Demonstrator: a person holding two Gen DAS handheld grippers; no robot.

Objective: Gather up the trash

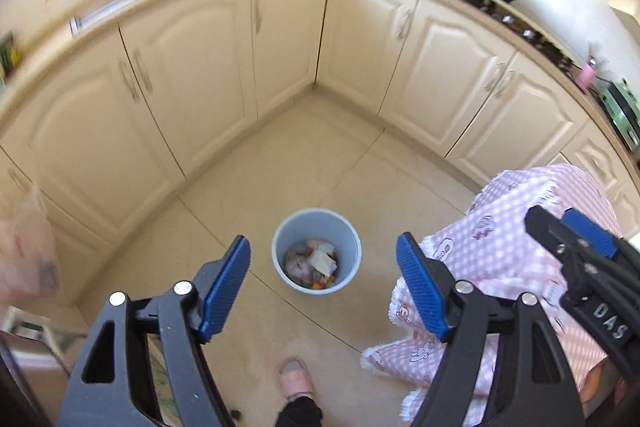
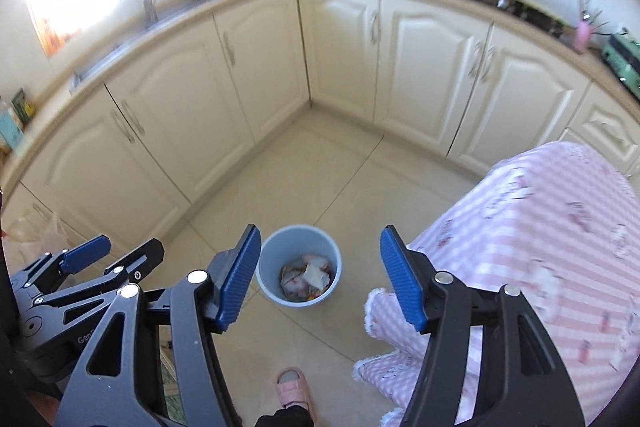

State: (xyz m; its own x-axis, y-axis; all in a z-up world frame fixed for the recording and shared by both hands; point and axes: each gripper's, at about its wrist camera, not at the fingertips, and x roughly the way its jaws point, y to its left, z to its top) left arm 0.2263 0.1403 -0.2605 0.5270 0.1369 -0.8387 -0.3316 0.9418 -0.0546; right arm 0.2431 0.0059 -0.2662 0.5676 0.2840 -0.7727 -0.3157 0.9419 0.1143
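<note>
Trash (image 1: 314, 263) in the bin (image 1: 316, 223) lies below both spread, empty claws (image 1: 323, 281) (image 2: 318, 275).

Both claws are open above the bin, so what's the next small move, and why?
Probably lower the left claw toward the bin. Both it and the right claw are open and empty, high above the floor, and the crumpled trash sits at the bottom, well out of reach from here.

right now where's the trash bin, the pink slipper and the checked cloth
trash bin (image 1: 282, 239), left wrist view, on its inner wall at the left.
pink slipper (image 2: 293, 385), right wrist view, on the upper strap.
checked cloth (image 2: 532, 227), right wrist view, on its draped top.
</note>
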